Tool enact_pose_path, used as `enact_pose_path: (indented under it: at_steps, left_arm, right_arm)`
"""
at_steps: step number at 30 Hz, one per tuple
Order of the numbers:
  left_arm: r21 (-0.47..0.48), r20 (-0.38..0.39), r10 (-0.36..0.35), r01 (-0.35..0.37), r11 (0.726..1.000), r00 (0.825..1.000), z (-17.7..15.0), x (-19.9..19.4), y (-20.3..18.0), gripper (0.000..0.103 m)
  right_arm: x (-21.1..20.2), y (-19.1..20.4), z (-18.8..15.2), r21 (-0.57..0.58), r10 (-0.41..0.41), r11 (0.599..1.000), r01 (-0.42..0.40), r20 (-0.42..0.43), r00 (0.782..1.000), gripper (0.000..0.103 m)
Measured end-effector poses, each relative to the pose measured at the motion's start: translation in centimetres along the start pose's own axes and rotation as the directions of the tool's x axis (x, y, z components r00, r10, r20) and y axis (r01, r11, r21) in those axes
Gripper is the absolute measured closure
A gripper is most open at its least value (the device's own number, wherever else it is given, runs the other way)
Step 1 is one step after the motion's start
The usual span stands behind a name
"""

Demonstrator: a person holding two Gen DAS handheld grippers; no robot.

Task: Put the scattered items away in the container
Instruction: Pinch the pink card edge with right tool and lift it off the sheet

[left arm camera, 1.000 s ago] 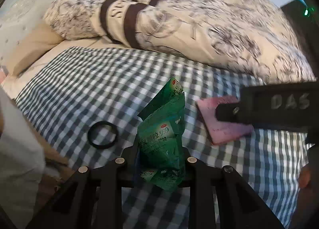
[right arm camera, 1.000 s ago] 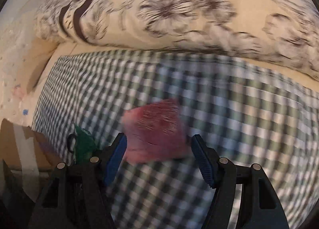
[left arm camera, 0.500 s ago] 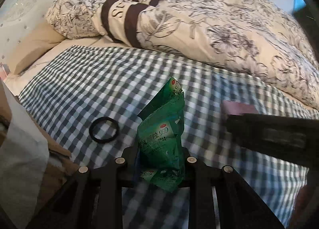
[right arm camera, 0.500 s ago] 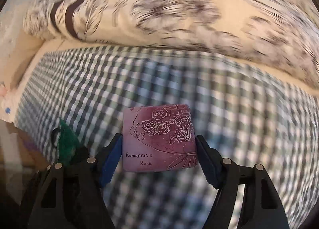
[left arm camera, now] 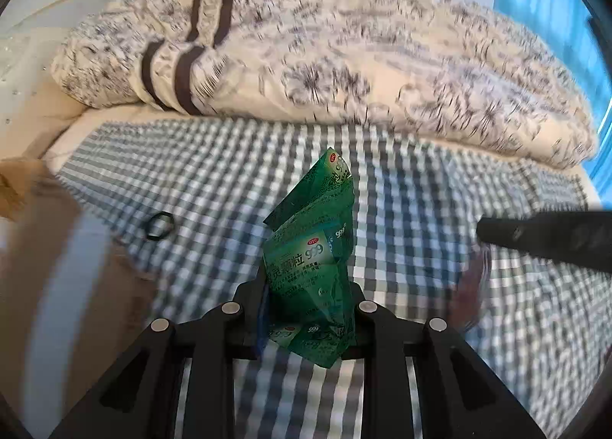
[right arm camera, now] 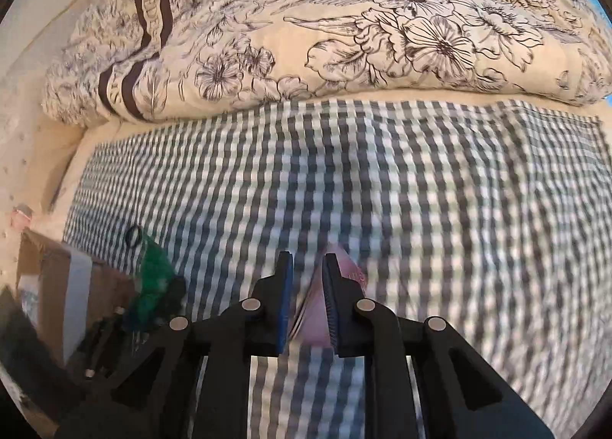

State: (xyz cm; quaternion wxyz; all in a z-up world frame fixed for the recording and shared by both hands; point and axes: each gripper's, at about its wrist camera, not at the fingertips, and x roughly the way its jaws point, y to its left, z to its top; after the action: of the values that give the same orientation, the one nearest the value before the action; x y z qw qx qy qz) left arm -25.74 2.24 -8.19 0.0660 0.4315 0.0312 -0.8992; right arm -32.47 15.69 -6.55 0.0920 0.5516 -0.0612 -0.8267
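Checked bedsheet point(left arm camera: 413, 209), grey and white, covers the bed, with a floral duvet point(left arm camera: 344, 67) heaped along the far side. Left wrist view: left claw point(left arm camera: 311, 309) closed narrow on the lower part of a green sachet strip point(left arm camera: 313, 247), which stands up out of the jaws, creased and leaning. Judged very light, thin crinkly film, limp above the grip and likely slick; a hold low on a sealed seam, as now, looks soundest, since the free end will flap. Black hair ring point(left arm camera: 158, 225) lies flat on the sheet well left of the sachets, near the brown cardboard box point(left arm camera: 69, 286) at the bed's left edge, taken to be the container. Ring judged light and springy; pinch across one side of the loop. Dark body of the other tool crosses the right edge, a pink blur below it. Right wrist view: right claw point(right arm camera: 308, 305) drawn narrow onto a pink card pack point(right arm camera: 344, 286), held edge-on between the blue pads point(right arm camera: 285, 301). Judged light, flat, fairly stiff, glossy; grip across its thin faces suits it but it could pivot or slide. Box point(right arm camera: 57, 286) sits far left, sachets point(right arm camera: 153, 278) and ring point(right arm camera: 133, 236) beside it. Both held items are off the sheet, not yet in the box.
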Motion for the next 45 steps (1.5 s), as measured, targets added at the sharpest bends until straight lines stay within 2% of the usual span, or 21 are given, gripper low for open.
enact_pose_path:
  at_steps: [3,6,10,12,15,17,18,20,21,22,25,27,29,33,35,36,37,38,40,43,45]
  left_arm:
    - [-0.024,0.027,0.005,-0.004,1.000,1.000,0.4,-2.9,1.5,0.078]
    - [-0.038,0.058,0.019,-0.017,0.999,0.998,0.2,-5.5,3.0,0.078]
    - [-0.056,0.076,0.024,-0.020,0.998,0.997,-0.4,-7.9,4.5,0.078]
    - [-0.058,0.074,0.035,-0.031,0.998,0.997,-0.7,-8.4,5.2,0.078]
    - [-0.073,0.064,0.032,-0.028,0.997,0.997,-1.2,-8.8,6.3,0.078]
    - [-0.076,0.064,0.035,-0.030,0.997,0.997,-1.3,-9.1,6.7,0.078]
    - [-0.077,0.066,0.036,-0.031,0.997,0.997,-1.4,-9.3,6.8,0.078]
    - [-0.068,0.067,0.032,-0.027,0.997,0.997,-1.3,-9.5,6.7,0.078]
    - [-0.065,0.070,0.030,-0.026,0.998,0.997,-1.3,-9.6,6.6,0.078]
    - [-0.063,0.072,0.028,-0.023,0.998,0.997,-1.3,-9.7,6.5,0.078]
    - [-0.047,0.080,0.021,-0.017,0.999,0.997,-1.1,-10.1,5.8,0.078]
    - [-0.040,0.081,0.019,-0.016,0.999,0.997,-1.0,-10.1,5.3,0.078]
    - [-0.030,0.077,0.013,-0.011,0.999,0.997,-1.0,-10.0,4.8,0.078]
    - [0.001,0.067,0.017,-0.017,1.000,0.998,-1.4,-9.6,3.3,0.078]
    - [0.007,0.054,0.011,-0.012,1.000,0.998,-1.6,-9.2,2.7,0.078]
    - [0.010,0.050,0.011,-0.012,1.000,0.999,-1.7,-9.0,2.5,0.078]
    - [0.014,0.045,0.011,-0.012,1.000,0.999,-1.8,-8.9,2.3,0.078]
    - [0.019,0.042,0.011,-0.012,1.000,0.999,-1.8,-8.8,2.1,0.078]
    - [0.023,0.039,0.012,-0.013,1.000,0.999,-1.9,-8.7,1.9,0.078]
    - [0.021,0.040,0.015,-0.016,1.000,0.999,-1.9,-8.6,1.7,0.078]
    - [0.020,0.034,0.015,-0.016,1.000,0.999,-2.0,-8.5,1.8,0.078]
  right_arm:
    - [-0.9,0.4,-1.0,-0.018,-0.028,0.999,0.028,0.006,1.000,0.089]
    - [0.3,0.1,-1.8,0.013,-0.018,1.000,0.018,-0.018,1.000,0.102]
    - [2.5,-0.8,-3.5,0.054,-0.060,0.997,0.064,-0.080,0.995,0.103]
    - [3.4,-1.4,-4.5,0.097,-0.041,0.994,0.052,-0.113,0.993,0.103]
    - [3.6,-2.6,-5.9,0.165,-0.006,0.986,0.023,-0.102,0.995,0.102]
    - [2.9,-3.5,-6.3,0.205,0.035,0.979,-0.018,-0.079,0.996,0.096]
    - [2.2,-4.1,-6.5,0.228,0.060,0.973,-0.045,-0.059,0.996,0.088]
    - [0.8,-5.7,-6.8,0.270,0.102,0.958,-0.094,-0.014,0.995,0.066]
    - [0.4,-6.4,-6.8,0.284,0.115,0.953,-0.109,-0.007,0.993,0.045]
    - [0.1,-7.4,-6.9,0.303,0.128,0.945,-0.122,0.000,0.992,0.039]
    - [0.0,-10.3,-7.8,0.385,0.147,0.912,-0.137,0.004,0.989,0.039]
    - [1.0,-12.0,-8.9,0.434,0.195,0.884,-0.172,-0.010,0.981,0.039]
    - [2.2,-12.7,-9.7,0.454,0.220,0.872,-0.184,-0.028,0.975,0.039]
    - [3.5,-13.4,-10.2,0.469,0.286,0.844,-0.258,0.012,0.958,0.038]
    - [3.9,-13.6,-10.1,0.476,0.316,0.831,-0.289,0.023,0.948,0.042]
    - [3.9,-13.7,-10.1,0.479,0.315,0.830,-0.287,0.022,0.949,0.055]
    - [3.8,-13.7,-10.1,0.478,0.314,0.831,-0.284,0.019,0.949,0.074]
    - [3.6,-13.9,-10.1,0.476,0.323,0.830,-0.291,0.016,0.946,0.084]
    - [3.1,-13.8,-10.3,0.467,0.388,0.809,-0.358,0.033,0.921,0.088]
    - [2.5,-12.5,-10.0,0.413,0.371,0.842,-0.347,0.024,0.928,0.088]
    - [3.5,-11.7,-9.6,0.418,0.412,0.825,-0.380,0.014,0.911,0.088]
